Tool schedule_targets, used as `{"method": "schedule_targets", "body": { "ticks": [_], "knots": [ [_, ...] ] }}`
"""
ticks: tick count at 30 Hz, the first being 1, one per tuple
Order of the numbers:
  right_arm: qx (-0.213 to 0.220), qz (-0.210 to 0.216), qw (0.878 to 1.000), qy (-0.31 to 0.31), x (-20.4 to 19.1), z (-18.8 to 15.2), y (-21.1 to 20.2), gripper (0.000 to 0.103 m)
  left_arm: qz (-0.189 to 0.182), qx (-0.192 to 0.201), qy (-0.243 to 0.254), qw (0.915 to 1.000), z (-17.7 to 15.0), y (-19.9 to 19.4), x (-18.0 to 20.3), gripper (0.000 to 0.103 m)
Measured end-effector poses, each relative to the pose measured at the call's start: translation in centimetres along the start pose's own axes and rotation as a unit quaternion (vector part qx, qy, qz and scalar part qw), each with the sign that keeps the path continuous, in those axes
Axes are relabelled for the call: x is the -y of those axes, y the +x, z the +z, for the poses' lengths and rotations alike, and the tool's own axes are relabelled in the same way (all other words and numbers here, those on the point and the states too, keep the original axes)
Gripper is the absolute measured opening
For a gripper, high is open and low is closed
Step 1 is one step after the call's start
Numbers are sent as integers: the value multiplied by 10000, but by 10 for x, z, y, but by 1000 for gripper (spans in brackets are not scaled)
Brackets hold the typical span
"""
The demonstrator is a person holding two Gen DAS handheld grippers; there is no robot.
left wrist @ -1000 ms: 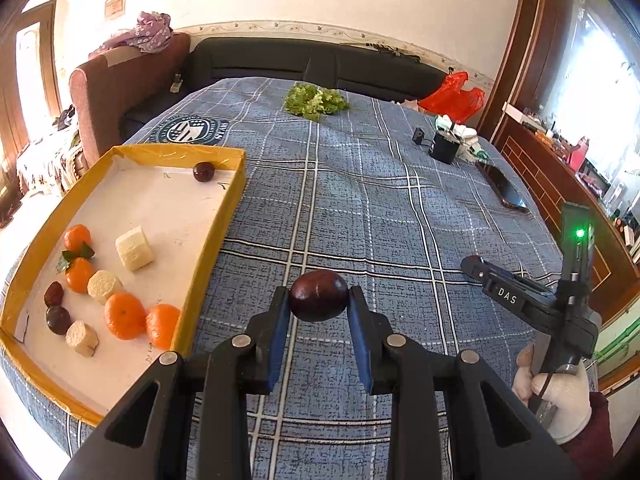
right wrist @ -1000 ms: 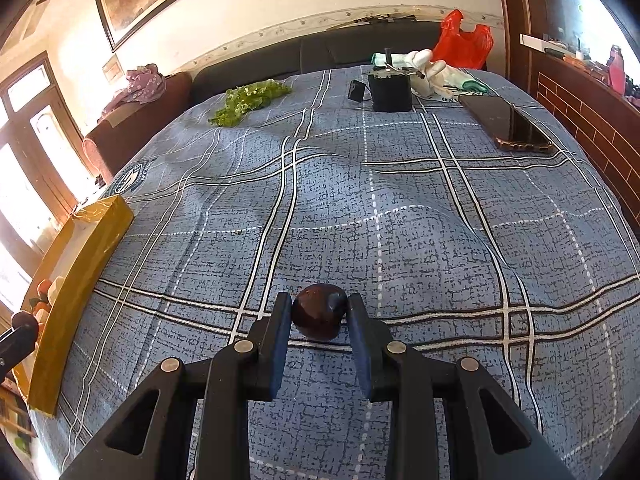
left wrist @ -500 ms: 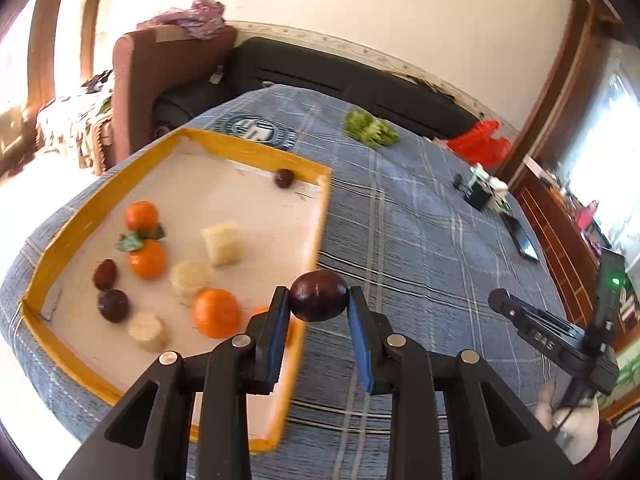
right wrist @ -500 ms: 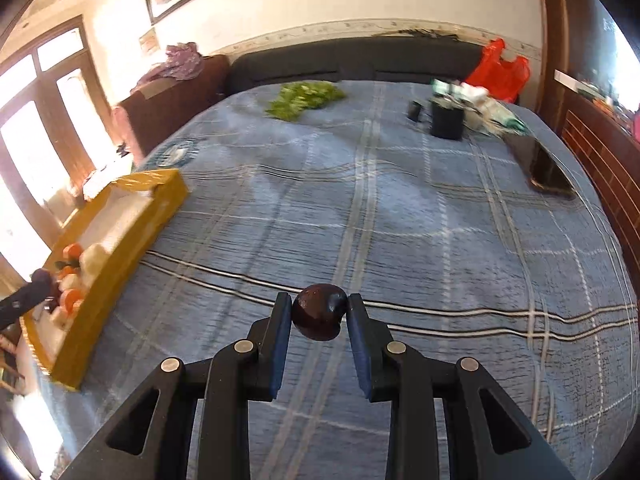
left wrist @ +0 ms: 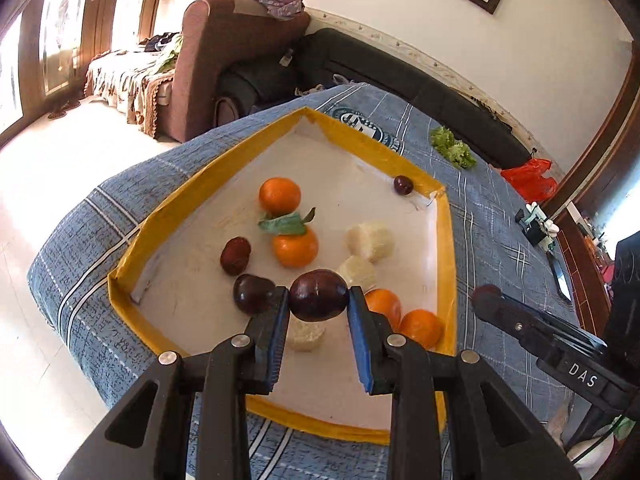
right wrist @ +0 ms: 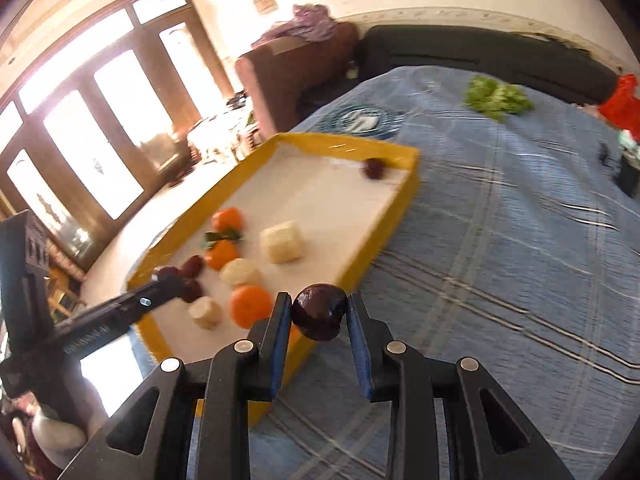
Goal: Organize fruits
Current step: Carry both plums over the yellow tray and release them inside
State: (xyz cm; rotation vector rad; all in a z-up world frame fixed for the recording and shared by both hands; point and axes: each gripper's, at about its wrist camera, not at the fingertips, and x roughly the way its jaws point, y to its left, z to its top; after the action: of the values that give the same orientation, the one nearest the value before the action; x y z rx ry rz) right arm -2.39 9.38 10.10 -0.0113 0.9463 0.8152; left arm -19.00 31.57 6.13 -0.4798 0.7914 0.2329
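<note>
My left tool (left wrist: 318, 308) is clamped on a dark plum (left wrist: 318, 295), hanging over the near part of the yellow tray (left wrist: 448, 248). Right tool (right wrist: 318, 314) pinches another dark plum (right wrist: 319, 311) just past the tray's near right edge. Oranges (left wrist: 279, 195), pale chunks (left wrist: 370, 236) and dates (left wrist: 235, 255) sit inside on the blue checked surface (left wrist: 488, 216).

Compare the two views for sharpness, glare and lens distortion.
Left wrist view: sharp, tray edges bowed by the fisheye, sunlit floor washed out. Right wrist view: motion-blurred tablecloth, windows blown out, held dark fruit sharp.
</note>
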Motion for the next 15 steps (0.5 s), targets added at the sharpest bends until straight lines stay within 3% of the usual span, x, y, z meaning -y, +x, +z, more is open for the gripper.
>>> {"method": "schedule_targets", "body": {
  "ticks": [4,13,15],
  "knots": [
    [-237,284,9993,-95,-23,5,24,32,-119,-167,52,9998,-8,6,-1,28],
    [-533,-191,9984,-74,-17,24,72,32,-341,-353,241,9985,-16,23,19,29],
    [-590,-249,9979,-65,-13,25,78,32,-371,-358,267,9983,-17,24,22,34]
  ]
}}
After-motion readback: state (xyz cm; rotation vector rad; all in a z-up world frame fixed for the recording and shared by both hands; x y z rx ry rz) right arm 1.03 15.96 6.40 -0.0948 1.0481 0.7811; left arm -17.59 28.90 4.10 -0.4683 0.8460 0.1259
